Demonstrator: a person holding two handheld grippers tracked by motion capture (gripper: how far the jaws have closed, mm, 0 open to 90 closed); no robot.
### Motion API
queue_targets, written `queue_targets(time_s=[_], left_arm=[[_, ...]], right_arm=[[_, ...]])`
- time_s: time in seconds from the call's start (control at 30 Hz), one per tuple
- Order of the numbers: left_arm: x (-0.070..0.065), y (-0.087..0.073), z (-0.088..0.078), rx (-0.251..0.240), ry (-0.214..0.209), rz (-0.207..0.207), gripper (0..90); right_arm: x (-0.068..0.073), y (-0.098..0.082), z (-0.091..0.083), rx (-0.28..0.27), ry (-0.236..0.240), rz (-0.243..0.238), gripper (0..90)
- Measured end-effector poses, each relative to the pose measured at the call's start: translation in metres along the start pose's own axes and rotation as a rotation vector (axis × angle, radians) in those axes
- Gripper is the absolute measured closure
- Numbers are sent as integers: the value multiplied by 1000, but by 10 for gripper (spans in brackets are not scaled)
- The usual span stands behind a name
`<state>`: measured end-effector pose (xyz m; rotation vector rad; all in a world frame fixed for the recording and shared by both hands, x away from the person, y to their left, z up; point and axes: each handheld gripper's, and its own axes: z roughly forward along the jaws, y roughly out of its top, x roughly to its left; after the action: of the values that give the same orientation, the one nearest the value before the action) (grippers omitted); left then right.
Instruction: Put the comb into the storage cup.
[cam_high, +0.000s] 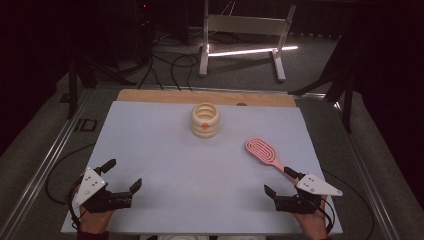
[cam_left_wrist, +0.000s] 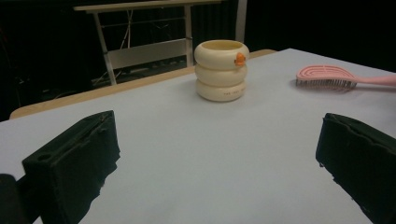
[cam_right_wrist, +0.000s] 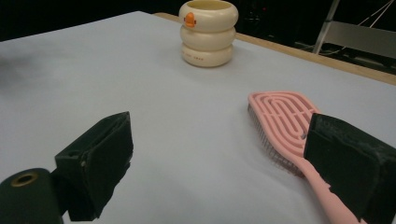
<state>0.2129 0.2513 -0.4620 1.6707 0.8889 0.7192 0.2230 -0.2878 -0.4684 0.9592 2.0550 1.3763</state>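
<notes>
A cream cup of three stacked rings (cam_high: 205, 120) with a small orange mark stands upright at the table's far middle. A pink hairbrush (cam_high: 262, 150) lies flat at the right, its handle pointing toward my right gripper (cam_high: 282, 182). That gripper rests open near the front edge, and its outer jaw is just beside the handle's end. In the right gripper view the brush (cam_right_wrist: 280, 112) runs behind the right-hand jaw, nothing sits between the jaws, and the cup (cam_right_wrist: 208, 32) stands farther off. My left gripper (cam_high: 123, 175) is open and empty at the front left, facing the cup (cam_left_wrist: 222, 70) and brush (cam_left_wrist: 327, 77).
A pale sheet (cam_high: 165, 165) covers the table, with a wooden strip (cam_high: 150, 96) bare along the far edge. Metal rails (cam_high: 45, 165) run along both sides. Beyond the table a white metal stand (cam_high: 240, 30) and loose cables lie on the dark floor.
</notes>
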Motion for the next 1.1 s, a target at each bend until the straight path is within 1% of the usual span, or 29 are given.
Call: queue_targets(time_s=[0.23,0.37,0.43,0.5,0.53,0.57,0.63,0.67,0.7,0.73,0.77,0.83,0.97,1.1], left_arm=[[0,-1,-2,3,18,2,2],[2,-2,-3,0,29,-8,2],[2,-2,-2,0,31,-10,2],[2,-2,-2,4,30,-9,2],[2,-1,-1,17,33,-6,2],[2,0,0,23,39,3,2],[2,0,0,26,44,3,2],[3,1,-2,27,44,-5,2],[3,2,-2,29,47,-6,2],[5,2,-3,33,44,-16,2],[5,2,-3,33,44,-16,2],[6,1,-3,32,46,-30,2],[7,0,-4,33,51,-44,2],[6,0,-3,34,63,-34,2]], right_arm=[[-2,1,1,2,5,12,80],[-2,0,2,2,13,17,80],[-3,0,0,-5,9,24,80],[-4,0,0,-5,9,24,80],[-4,1,-1,-8,6,29,79],[-6,3,-2,-10,1,39,80],[-7,6,-3,-14,-2,38,80],[-10,12,-6,-21,-6,38,80],[-10,12,-6,-21,-6,38,80],[-11,14,-7,-29,0,55,80],[-12,15,-7,-34,9,69,80],[-12,16,-8,-37,14,74,80],[-11,23,-8,-30,20,72,80],[-11,32,-4,-23,12,59,79]])
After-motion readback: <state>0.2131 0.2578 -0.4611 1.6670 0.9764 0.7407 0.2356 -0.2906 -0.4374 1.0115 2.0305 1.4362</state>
